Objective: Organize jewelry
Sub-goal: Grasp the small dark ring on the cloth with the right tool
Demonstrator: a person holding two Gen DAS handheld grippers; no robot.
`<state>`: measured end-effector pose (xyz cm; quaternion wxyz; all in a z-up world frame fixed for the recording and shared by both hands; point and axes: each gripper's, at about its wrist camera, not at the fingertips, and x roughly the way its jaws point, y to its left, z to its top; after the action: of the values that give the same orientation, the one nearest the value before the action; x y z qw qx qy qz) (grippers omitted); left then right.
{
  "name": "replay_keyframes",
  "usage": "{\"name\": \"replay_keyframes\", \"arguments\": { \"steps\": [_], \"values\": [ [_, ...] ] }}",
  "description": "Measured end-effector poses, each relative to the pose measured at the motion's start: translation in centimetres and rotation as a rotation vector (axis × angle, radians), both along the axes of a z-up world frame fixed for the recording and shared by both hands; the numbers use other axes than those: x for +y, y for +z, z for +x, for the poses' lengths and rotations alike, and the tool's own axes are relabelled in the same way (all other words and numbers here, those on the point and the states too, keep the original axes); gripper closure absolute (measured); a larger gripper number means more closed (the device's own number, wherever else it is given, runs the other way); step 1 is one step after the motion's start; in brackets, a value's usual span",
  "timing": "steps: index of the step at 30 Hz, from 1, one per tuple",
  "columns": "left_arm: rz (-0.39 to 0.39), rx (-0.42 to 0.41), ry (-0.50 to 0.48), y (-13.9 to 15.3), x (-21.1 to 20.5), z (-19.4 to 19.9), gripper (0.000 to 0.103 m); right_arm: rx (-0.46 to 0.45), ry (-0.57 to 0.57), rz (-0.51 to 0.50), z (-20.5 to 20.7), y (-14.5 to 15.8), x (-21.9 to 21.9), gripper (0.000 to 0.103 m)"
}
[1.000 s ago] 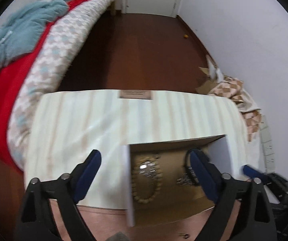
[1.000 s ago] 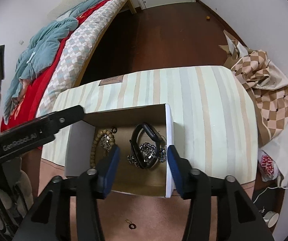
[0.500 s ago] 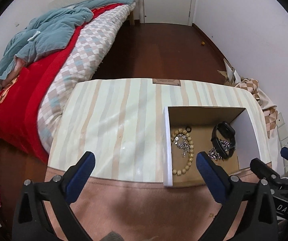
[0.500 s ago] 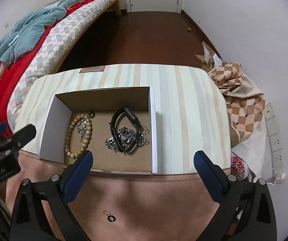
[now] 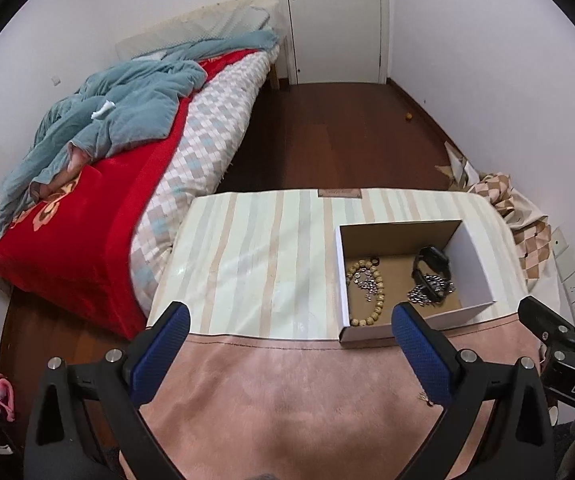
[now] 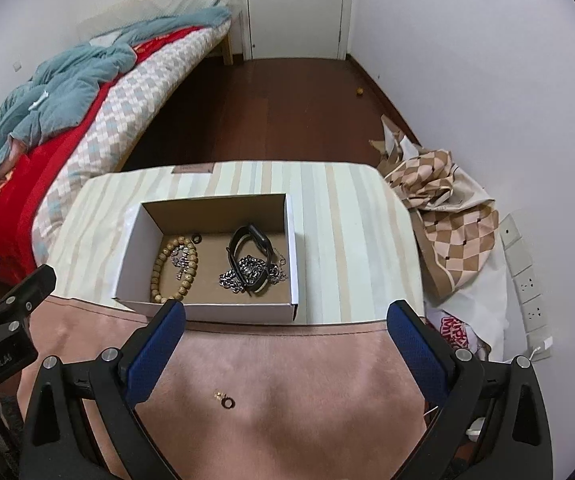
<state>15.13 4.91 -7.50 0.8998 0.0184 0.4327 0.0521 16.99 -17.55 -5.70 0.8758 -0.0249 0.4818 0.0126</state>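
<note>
Left gripper (image 5: 287, 328): held high above the pink cloth, fingers spread wide, nothing between them.
Right gripper (image 6: 286, 330): also raised over the pink cloth, fingers spread wide, holding nothing.
Blue pads (image 6: 155, 354): clean of any jewelry on both grippers, apart from each other.
Box (image 6: 291, 248): open cardboard box, white outside and brown inside, standing on the striped cloth with its near edge just at the border of the pink cloth.
Bead bracelet (image 6: 175, 266): wooden beads, lying flat in the left part of the box, near the left wall.
Small pendant (image 6: 181, 260): silver, resting inside the loop of the bead bracelet, touching the beads.
Dark ring (image 6: 196, 237): small, on the box floor just beyond the bead bracelet, toward the far wall.
Black watch (image 6: 249, 242): in the right part of the box, band curled in a loop, lying on its side.
Silver chain (image 6: 253, 272): piled in a heap over the near end of the black watch, touching it.
Loose ring (image 6: 228, 403): small dark ring outside the box, on the pink cloth between the right gripper fingers, with a tiny gold piece just beside it.
Striped cloth (image 6: 347, 220): covers the far part of the table.
Pink cloth (image 6: 287, 360): covers the near part of the table.
Bed (image 5: 87, 184): left of the table, red cover and blue-grey blanket.
Checkered fabric (image 6: 439, 200): crumpled on the floor, right of the table.
</note>
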Motion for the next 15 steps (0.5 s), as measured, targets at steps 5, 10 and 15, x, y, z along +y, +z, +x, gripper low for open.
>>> {"name": "replay_keyframes", "arguments": {
  "steps": [5, 10, 15],
  "values": [
    [-0.007, -0.035, -0.017, 1.8, -0.4, -2.0, 0.0, -0.05, 0.001, -0.011, -2.2, 2.4, 0.1, 0.001],
    [-0.02, -0.05, -0.006, 2.3, -0.6, -3.5, 0.0, -0.08, 0.007, 0.006, -4.0, 4.1, 0.1, 0.001],
    [0.005, -0.013, 0.033, -1.3, -0.3, -4.2, 0.0, -0.019, 0.002, 0.056, -5.5, 1.3, -0.8, 0.001]
  ]
}}
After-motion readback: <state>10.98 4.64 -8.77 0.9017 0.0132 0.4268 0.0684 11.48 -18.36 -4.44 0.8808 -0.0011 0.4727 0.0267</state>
